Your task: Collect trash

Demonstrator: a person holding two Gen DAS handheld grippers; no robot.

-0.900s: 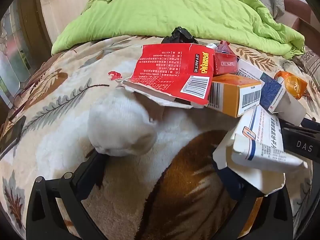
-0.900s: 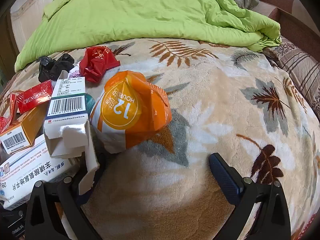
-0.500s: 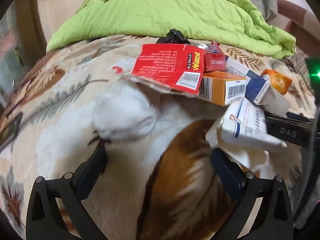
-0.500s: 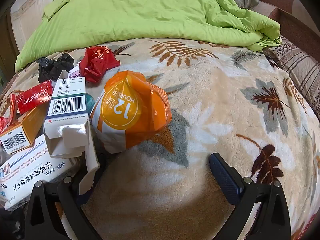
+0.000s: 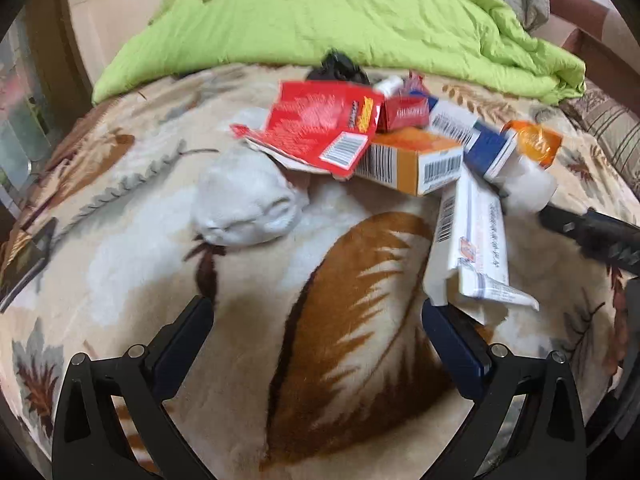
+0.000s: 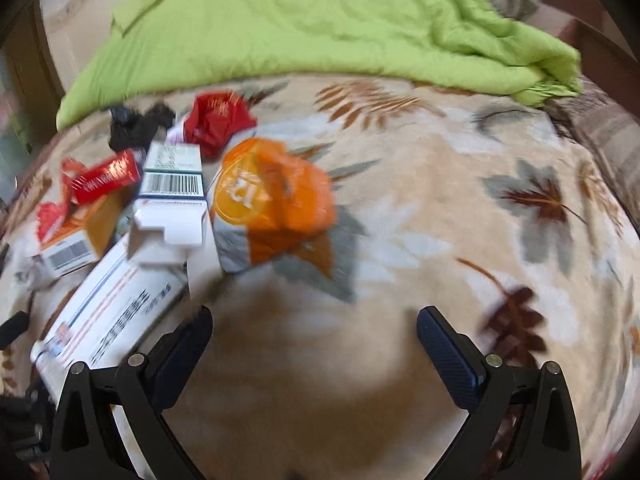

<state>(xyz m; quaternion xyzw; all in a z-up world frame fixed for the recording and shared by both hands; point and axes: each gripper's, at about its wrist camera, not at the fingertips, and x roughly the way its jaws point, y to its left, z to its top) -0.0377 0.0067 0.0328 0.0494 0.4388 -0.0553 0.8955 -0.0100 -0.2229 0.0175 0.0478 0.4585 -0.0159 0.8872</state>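
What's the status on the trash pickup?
Both hand-held grippers, left and right, open and empty. Trash pile on blanket, uncollected. Nothing in the way.

Counted on the bed, across both views:

One white crumpled wad [image 5: 246, 210] of paper or cloth.
One flattened red carton [image 5: 320, 128], torn open, with barcode.
One small red pack [image 5: 406, 114] behind it.
One orange box [image 5: 416, 160] with barcodes on two sides.
One white-and-blue box [image 5: 476, 142], flap open.
One long white box [image 5: 476, 248], blue and orange print, nearest of the pile.
One orange wrapper [image 6: 272, 200], puffed, with a round mark.
One crumpled red wrapper [image 6: 218, 122].
One black crumpled lump [image 6: 134, 126]; whether one piece or two, cannot tell.
One small white tube-like item [image 5: 390, 85], too blurred to name.

One green quilt [image 5: 340, 20].
One leaf-patterned blanket [image 6: 440, 200].
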